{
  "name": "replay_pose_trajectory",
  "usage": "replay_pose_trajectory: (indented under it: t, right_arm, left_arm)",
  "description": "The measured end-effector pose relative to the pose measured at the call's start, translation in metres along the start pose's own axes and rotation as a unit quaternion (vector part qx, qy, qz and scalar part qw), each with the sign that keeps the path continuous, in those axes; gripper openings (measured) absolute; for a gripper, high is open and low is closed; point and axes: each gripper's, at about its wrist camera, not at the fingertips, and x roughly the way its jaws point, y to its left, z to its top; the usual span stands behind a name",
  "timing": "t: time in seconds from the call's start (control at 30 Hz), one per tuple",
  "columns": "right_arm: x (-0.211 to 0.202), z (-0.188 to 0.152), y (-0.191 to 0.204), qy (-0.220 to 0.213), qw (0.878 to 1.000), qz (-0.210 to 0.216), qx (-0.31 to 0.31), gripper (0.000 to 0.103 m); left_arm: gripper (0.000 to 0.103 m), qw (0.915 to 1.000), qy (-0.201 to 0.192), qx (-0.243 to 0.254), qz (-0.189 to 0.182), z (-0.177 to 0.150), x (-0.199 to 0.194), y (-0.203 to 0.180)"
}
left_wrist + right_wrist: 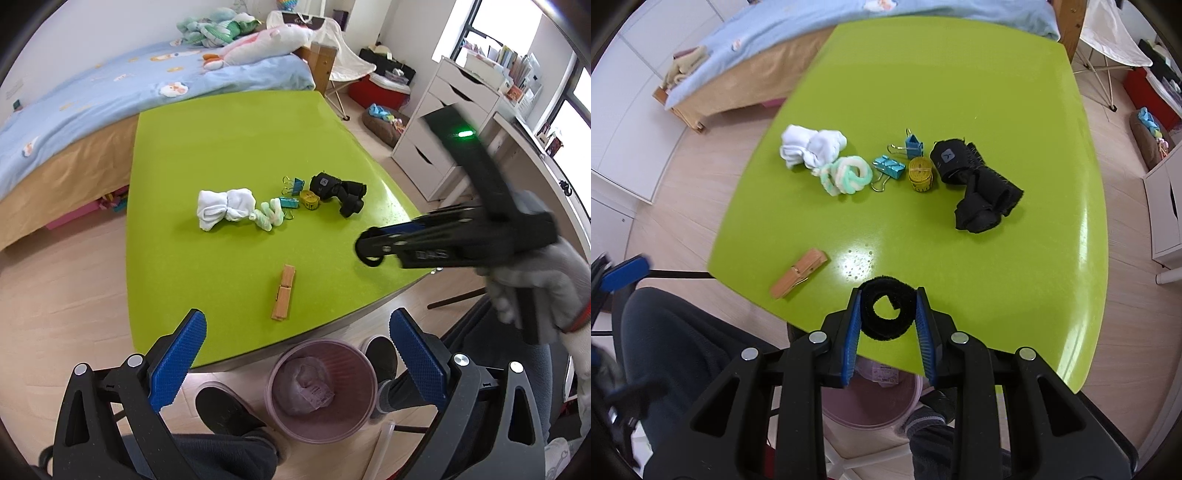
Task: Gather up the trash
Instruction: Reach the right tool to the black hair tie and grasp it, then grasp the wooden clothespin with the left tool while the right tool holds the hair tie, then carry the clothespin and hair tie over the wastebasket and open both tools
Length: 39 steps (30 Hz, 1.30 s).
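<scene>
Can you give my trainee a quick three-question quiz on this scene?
1. True or false: the right hand-held gripper is shut on a black fuzzy ring.
2. Where is the pink trash bin? A) on the bed B) on the floor by the green table's near edge
3. What lies nearest that edge on the table?

Key: 1 true. 2 B. 3 the wooden clothespin.

My left tool (297, 354) hangs with its blue pads wide apart over the near edge of the green counter (229, 147). Below it I see a pink bin (321, 391) on the floor holding crumpled paper. A wooden clothespin (283, 292) lies near the edge. My right tool (369, 253) comes in from the right, gripping a black loop (371, 260).
</scene>
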Motion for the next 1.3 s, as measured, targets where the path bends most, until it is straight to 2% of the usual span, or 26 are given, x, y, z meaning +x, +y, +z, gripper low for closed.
replay_pose_trajectory:
  t: [0.5, 0.57, 0.6, 0.67, 0.73, 0.77, 0.83, 1.03, 1.3]
  right_arm:
    - [-0.013, -0.004, -0.004, -0.024, 1.0, -0.002, 0.009, 0.028]
    - [-0.013, -0.005, -0.005, -0.024, 1.0, -0.002, 0.01, 0.028]
    - [-0.013, -0.005, -0.006, -0.024, 1.0, -0.002, 0.011, 0.028]
    - [-0.014, -0.006, -0.006, -0.024, 1.0, -0.002, 0.011, 0.028]
    - [-0.013, -0.006, -0.006, -0.023, 1.0, -0.002, 0.01, 0.028]
    - [-0.013, -0.006, -0.006, -0.023, 1.0, -0.003, 0.009, 0.028]
    - [-0.012, -0.006, -0.007, -0.022, 1.0, -0.003, 0.009, 0.028]
    - [-0.01, -0.005, -0.006, -0.023, 1.0, -0.003, 0.009, 0.028]
    - [-0.011, -0.008, -0.002, -0.03, 1.0, -0.002, 0.005, 0.028]
  left_arm:
    - [0.095, 0.9947, 0.095, 0.032, 0.024, 0.021, 0.087, 0.002]
    - [0.088, 0.9935, 0.104, 0.036, 0.028, 0.022, 0.096, 0.003]
    - [0.078, 0.9929, 0.109, 0.037, 0.029, 0.022, 0.099, 0.002]
    - [0.068, 0.9918, 0.118, 0.038, 0.031, 0.021, 0.106, 0.003]
    - [0.05, 0.9911, 0.123, 0.039, 0.031, 0.02, 0.111, 0.003]
    - [0.047, 0.9908, 0.125, 0.039, 0.033, 0.021, 0.112, 0.003]
    - [0.031, 0.9904, 0.129, 0.039, 0.032, 0.02, 0.115, 0.003]
    - [0.014, 0.9904, 0.129, 0.038, 0.034, 0.018, 0.115, 0.006]
    - [0.013, 0.9927, 0.112, 0.032, 0.029, 0.015, 0.104, 0.005]
